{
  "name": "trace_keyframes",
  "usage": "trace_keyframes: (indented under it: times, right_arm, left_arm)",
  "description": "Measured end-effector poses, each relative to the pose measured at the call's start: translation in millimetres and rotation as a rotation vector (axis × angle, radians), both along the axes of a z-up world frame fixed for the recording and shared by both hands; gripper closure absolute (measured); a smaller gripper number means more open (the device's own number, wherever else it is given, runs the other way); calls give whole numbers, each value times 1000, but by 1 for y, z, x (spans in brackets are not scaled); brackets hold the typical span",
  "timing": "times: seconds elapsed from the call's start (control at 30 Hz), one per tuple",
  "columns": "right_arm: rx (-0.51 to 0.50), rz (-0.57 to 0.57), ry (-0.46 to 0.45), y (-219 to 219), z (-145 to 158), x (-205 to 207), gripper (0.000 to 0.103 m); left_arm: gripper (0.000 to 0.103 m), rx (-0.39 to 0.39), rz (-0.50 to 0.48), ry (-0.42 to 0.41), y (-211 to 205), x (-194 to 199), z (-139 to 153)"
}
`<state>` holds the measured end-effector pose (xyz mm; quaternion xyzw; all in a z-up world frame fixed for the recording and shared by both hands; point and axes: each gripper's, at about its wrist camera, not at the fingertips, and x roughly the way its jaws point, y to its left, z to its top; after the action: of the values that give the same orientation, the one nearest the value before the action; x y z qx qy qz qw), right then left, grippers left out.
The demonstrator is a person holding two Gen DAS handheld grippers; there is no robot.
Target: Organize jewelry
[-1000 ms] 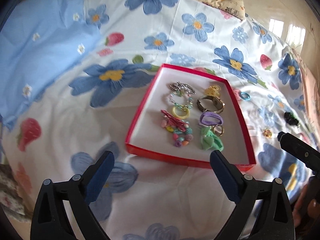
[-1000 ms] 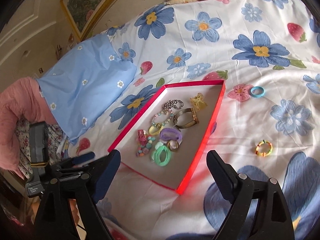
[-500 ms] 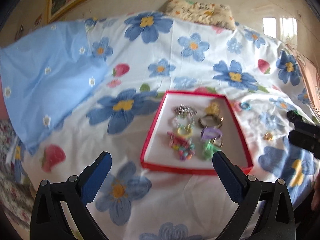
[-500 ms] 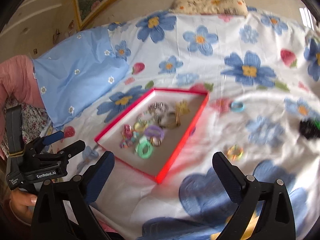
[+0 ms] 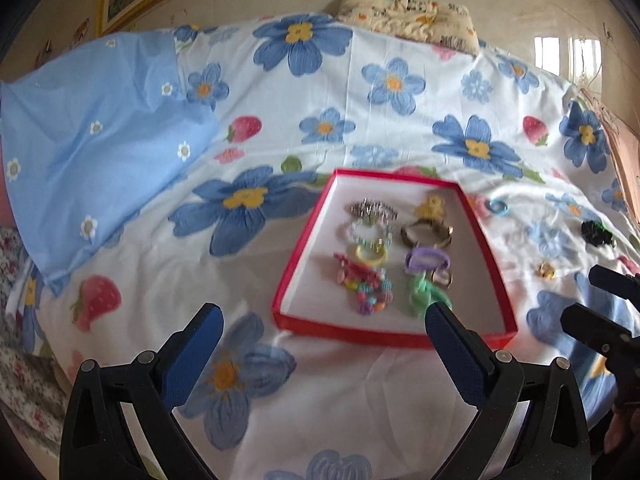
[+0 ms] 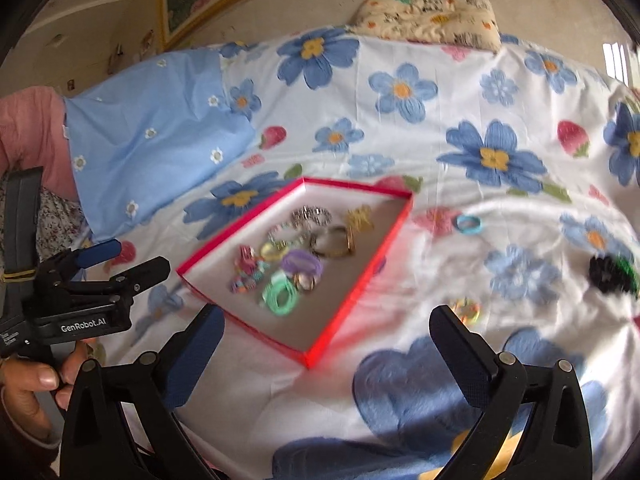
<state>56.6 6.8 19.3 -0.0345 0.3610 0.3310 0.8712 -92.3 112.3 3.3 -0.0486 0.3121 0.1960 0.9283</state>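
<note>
Floral bed carries the red tray; loose multicoloured ring lies at its 3 o'clock. My right claw, just opened wide and empty, fetches it next; left claw equally open, empty.

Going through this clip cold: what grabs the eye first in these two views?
The red tray in the middle of the flowered bedsheet, filled with bright bracelets and hair ties such as the green hair tie. Three pieces lie loose on the sheet to its right: a blue hair tie, a black scrunchie and a multicoloured ring. Both tongs sit open and empty.
</note>
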Motion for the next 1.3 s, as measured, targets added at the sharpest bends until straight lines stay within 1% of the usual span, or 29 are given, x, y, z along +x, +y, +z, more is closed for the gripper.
trace_keyframes:
  times: [0.17, 0.33, 0.43, 0.8, 1.1, 1.3]
  right_arm:
    - [-32, -5, 21, 2, -14, -2, 0]
    - [-56, -2, 36, 6, -19, -4, 0]
    - [-60, -5, 41, 6, -20, -4, 0]
    - [-42, -26, 31, 3, -9, -6, 0]
    - [-39, -39, 17, 4, 1, -6, 0]
    - [-39, -37, 19, 5, 2, -7, 0]
  left_arm:
    - [1, -5, -2, 26, -1, 3, -7]
    - [1, 6, 1, 42, -4, 3, -8]
    - [1, 16, 5, 37, -8, 1, -6]
    - [1, 61, 12, 57, -20, -4, 4]
    - [0, 66, 6, 48, -23, -7, 11]
    - [0, 61, -2, 40, -22, -9, 12]
